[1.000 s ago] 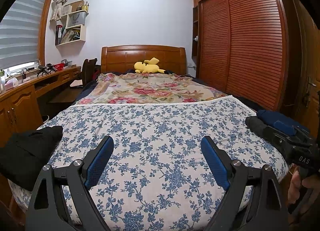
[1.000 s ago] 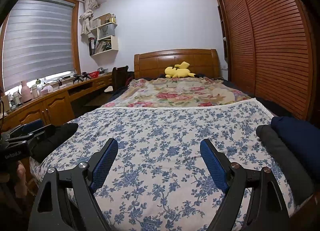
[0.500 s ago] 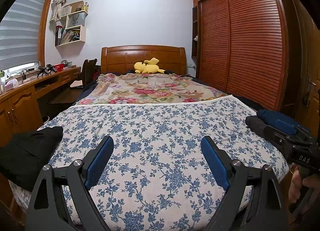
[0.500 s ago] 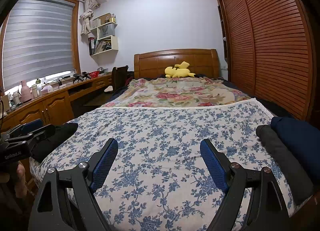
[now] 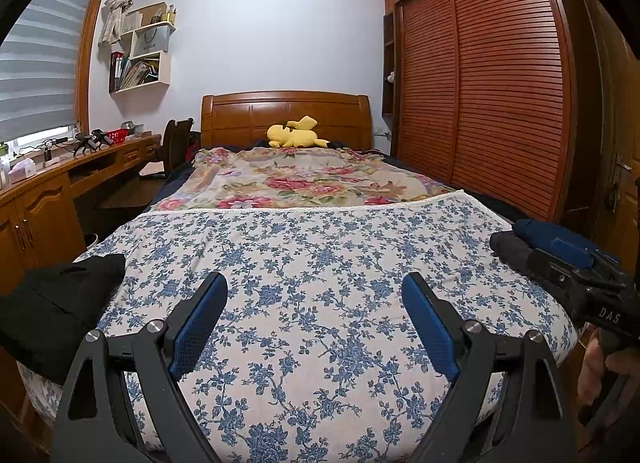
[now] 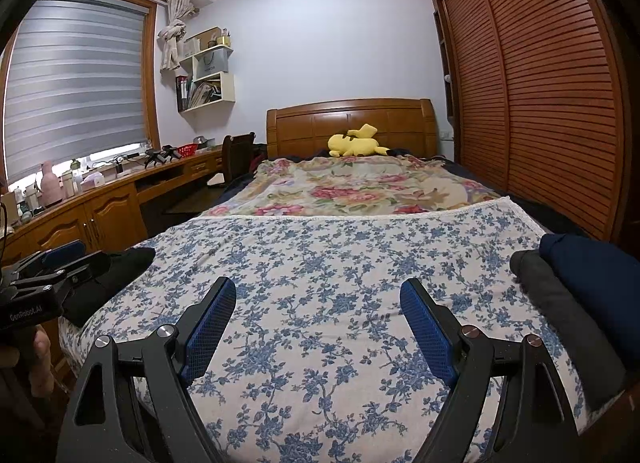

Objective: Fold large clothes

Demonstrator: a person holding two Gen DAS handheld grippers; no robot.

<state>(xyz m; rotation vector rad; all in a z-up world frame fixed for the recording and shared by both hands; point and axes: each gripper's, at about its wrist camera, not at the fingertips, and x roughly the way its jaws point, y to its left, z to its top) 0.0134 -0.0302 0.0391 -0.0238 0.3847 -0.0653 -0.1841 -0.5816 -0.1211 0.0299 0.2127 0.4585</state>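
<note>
A black garment (image 5: 52, 311) lies bunched at the bed's left foot corner; it also shows in the right wrist view (image 6: 116, 275). A folded dark grey garment (image 6: 560, 303) and a folded navy garment (image 6: 592, 275) lie stacked at the right edge, and both show in the left wrist view (image 5: 520, 251). My left gripper (image 5: 314, 295) is open and empty above the blue-flowered sheet (image 5: 312, 263). My right gripper (image 6: 316, 299) is open and empty over the same sheet. Each gripper shows at the edge of the other's view.
A flowered quilt (image 5: 296, 179) and a yellow plush toy (image 5: 294, 135) lie toward the wooden headboard. A long wooden desk (image 6: 92, 199) with small items and a chair runs along the left. A slatted wardrobe (image 5: 480, 83) stands close on the right.
</note>
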